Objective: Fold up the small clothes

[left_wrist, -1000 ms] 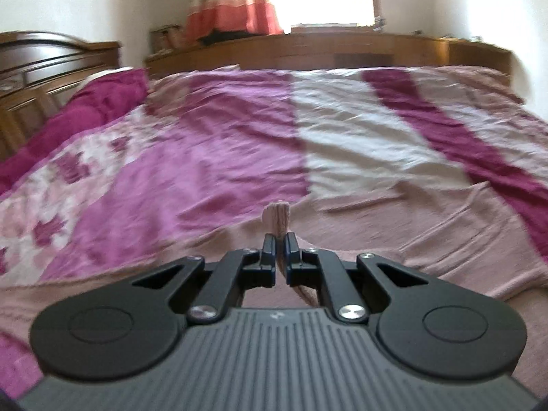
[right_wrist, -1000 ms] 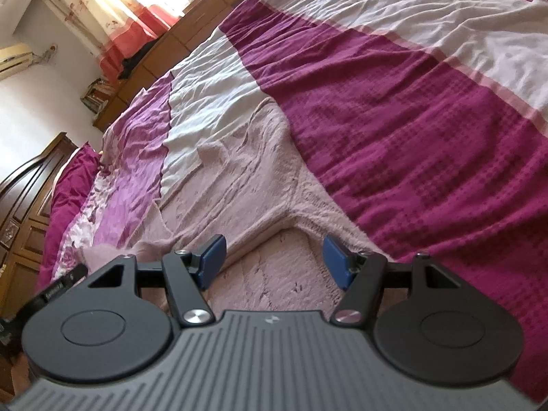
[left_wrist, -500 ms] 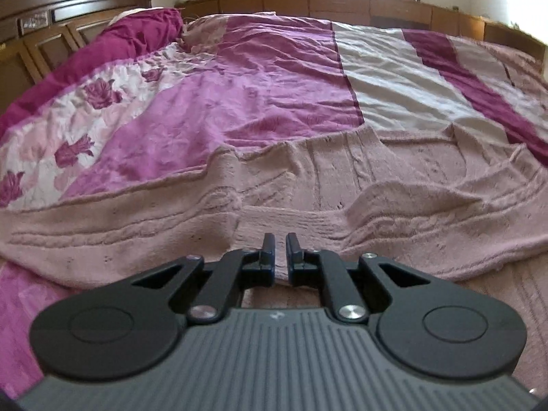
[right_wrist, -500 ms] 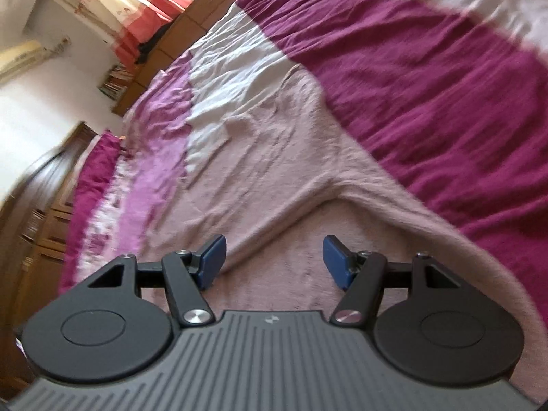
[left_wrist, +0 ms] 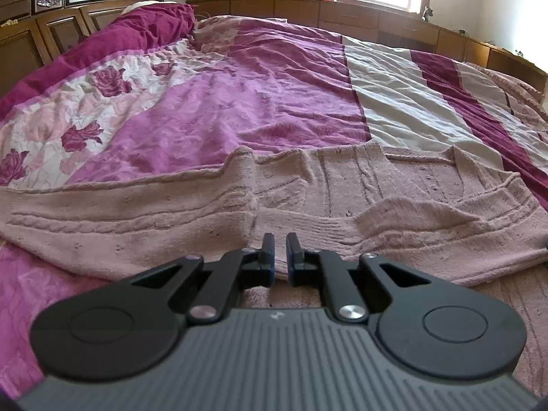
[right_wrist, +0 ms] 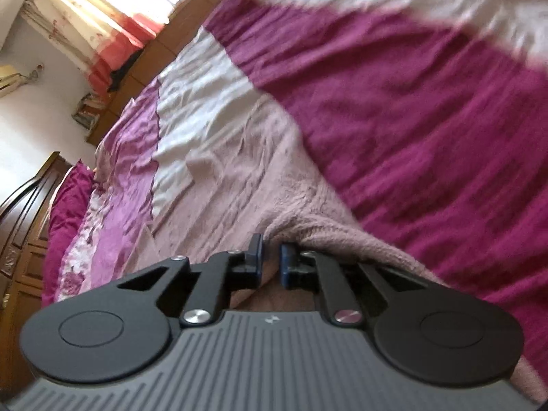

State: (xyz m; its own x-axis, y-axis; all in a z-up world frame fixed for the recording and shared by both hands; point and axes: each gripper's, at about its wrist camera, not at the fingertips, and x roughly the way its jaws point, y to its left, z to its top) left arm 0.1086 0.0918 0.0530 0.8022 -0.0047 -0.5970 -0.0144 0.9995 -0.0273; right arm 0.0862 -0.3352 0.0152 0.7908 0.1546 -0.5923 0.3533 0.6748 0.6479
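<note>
A dusty-pink knitted sweater lies spread on the bed, one sleeve laid across its body. My left gripper sits low over the sleeve cuff with its jaws a narrow gap apart; the cuff lies flat and free under them. In the right wrist view the sweater runs away from me. My right gripper is shut on a raised fold of the sweater where sleeve meets body.
The bed has a purple, white and magenta striped cover with rose print at the left. A dark wooden headboard stands at the left. A wooden ledge with books runs under the window.
My left gripper has let go of the sleeve cuff, which now lies across the sweater body. My right gripper has gone from wide open to shut on the sweater fold.
</note>
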